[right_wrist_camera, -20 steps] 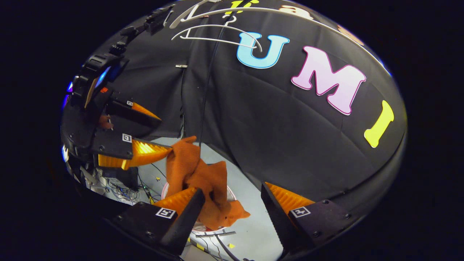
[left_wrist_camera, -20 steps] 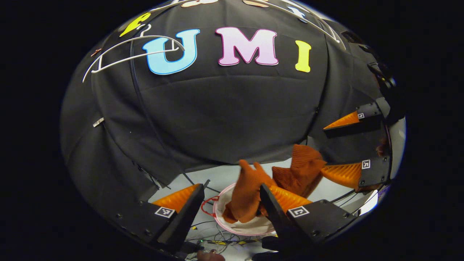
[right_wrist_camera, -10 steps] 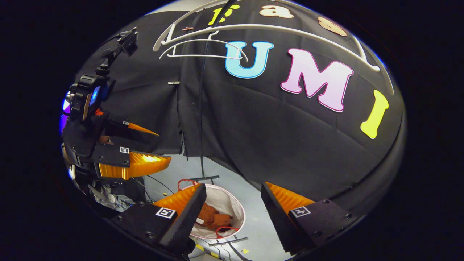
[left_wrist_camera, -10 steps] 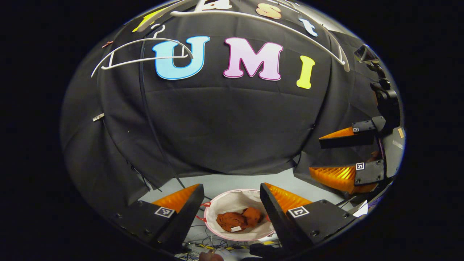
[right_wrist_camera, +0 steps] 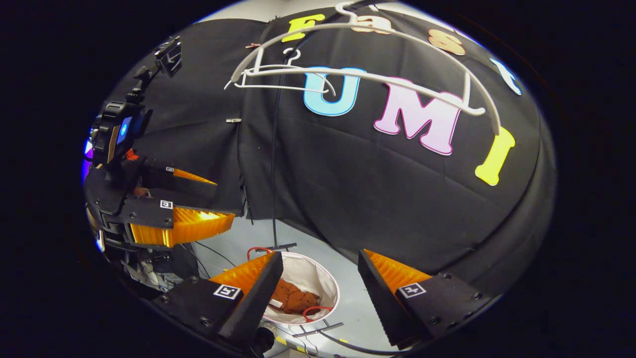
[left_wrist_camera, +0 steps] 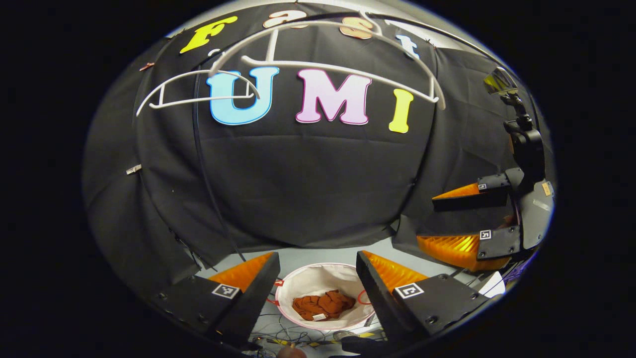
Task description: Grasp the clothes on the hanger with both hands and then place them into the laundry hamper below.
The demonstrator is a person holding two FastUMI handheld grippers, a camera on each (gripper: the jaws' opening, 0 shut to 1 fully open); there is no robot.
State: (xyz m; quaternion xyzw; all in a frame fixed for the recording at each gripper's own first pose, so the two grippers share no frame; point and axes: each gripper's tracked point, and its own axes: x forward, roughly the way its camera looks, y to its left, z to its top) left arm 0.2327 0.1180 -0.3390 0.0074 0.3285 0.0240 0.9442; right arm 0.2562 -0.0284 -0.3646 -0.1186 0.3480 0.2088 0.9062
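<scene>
Left gripper view: clothes [left_wrist_camera: 323, 305] in hamper [left_wrist_camera: 318, 274], below open left claw [left_wrist_camera: 318, 263].

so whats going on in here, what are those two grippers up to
A person holds a gripper in each hand over a laundry hamper on the floor. An orange garment lies crumpled inside it. The left gripper and the right gripper are both open and hold nothing. Two bare white hangers hang above, in front of the booth's black cloth. Judging by this, the clothes are off the hanger and in the hamper.
</scene>
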